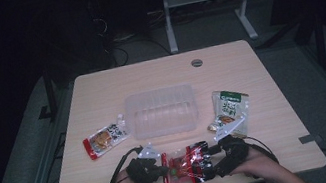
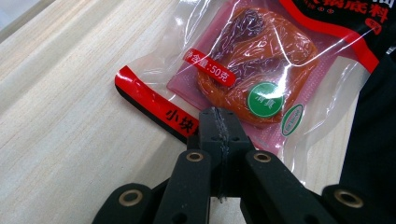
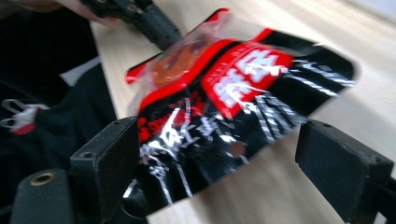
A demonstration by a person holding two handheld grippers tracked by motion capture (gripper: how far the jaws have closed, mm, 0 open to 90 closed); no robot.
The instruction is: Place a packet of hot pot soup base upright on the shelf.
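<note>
Pinching the red sauce packet [image 2: 247, 74] at its clear lower edge, your left gripper [image 2: 218, 122] has its jaws fully closed on the film. The packet hangs at the bottom centre of the high view, long axis running left to right between both hands. Your right gripper [image 3: 219, 158] stands wide, pads either side of the packet's black end, probably not pressing yet, though blur hides the contact. Farther up: clear container [image 1: 161, 112], green packet [image 1: 229, 110], small red packet [image 1: 103, 140] on the table [image 1: 100, 90].

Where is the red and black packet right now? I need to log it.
In the high view the red and black packet sits at the table's near edge, between both grippers, in front of the clear container.
</note>
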